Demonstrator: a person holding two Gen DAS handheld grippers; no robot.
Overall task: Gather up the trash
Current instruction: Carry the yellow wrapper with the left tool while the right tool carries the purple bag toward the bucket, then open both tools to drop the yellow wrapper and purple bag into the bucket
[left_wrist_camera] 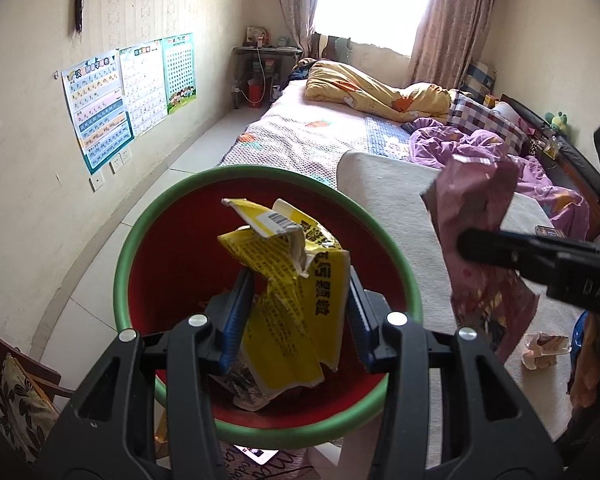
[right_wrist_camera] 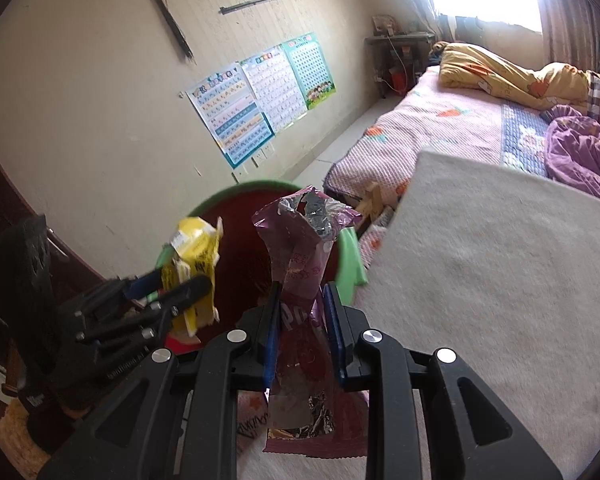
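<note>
1. A bedroom is showing in both wrist views: cream walls with colourful children's learning posters [left_wrist_camera: 100, 108], a long bed with a pink patterned cover [left_wrist_camera: 300, 132], and a pale beige felt-like surface [right_wrist_camera: 500, 280] lying in the foreground beside the bed.

2. A round bin with a green rim and dark red inside [left_wrist_camera: 140, 240] is standing between the wall and the beige surface; something pale is lying at its bottom, too hidden to name.

3. The left gripper [left_wrist_camera: 296, 312] is hanging directly over the bin mouth, its blue-padded jaws clamped on a crumpled yellow plastic snack wrapper with black print and a barcode [left_wrist_camera: 288, 272].

4. The right gripper [right_wrist_camera: 302, 332] is gripping a torn purple foil snack bag with a silver lining [right_wrist_camera: 304, 264], jaws pressed tight on its middle. This bag is sitting over the near edge of the bin, close to the beige surface.

5. Risk: if the right jaws part now, the purple bag is likely landing on the rim or the beige surface, since it is not centred over the opening.

6. Risk: both wrappers are light and crinkled, so either one may be clinging to a pad or drifting sideways on release.

7. Risk: the two grippers are working close together, and crowding over the bin could be knocking one wrapper loose or tipping the bin.

8. A small crumpled pale wrapper [left_wrist_camera: 546, 350] is lying on the beige surface and could be overlooked.
</note>
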